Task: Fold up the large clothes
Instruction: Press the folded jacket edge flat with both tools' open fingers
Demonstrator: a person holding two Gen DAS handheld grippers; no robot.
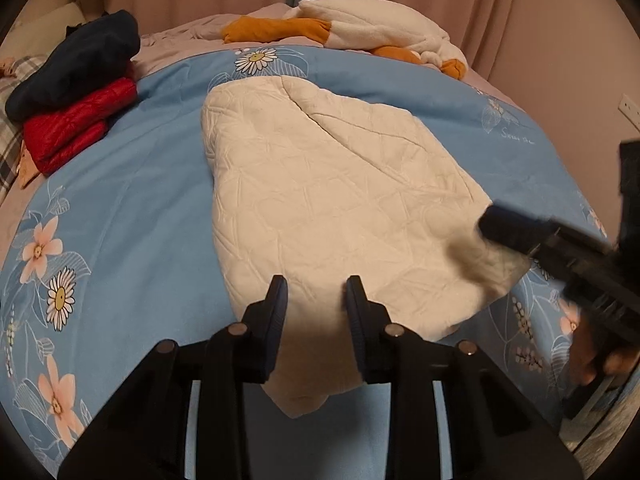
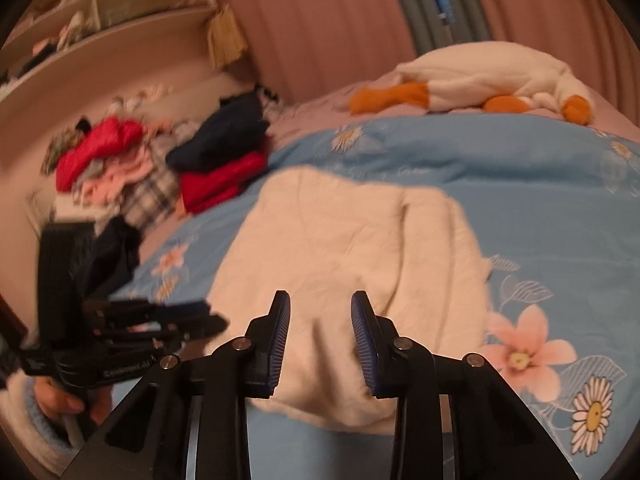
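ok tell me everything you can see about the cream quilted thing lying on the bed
The cream quilted garment looks like soft padded fabric with a stitched pattern and no print. It lies flat on the blue floral bedspread, already folded into a long rounded bundle with a fold seam running down its far half. Its near end narrows to a point under the left gripper, whose jaws are open above it. The right gripper, also open, hovers at its near right edge; contact cannot be told.
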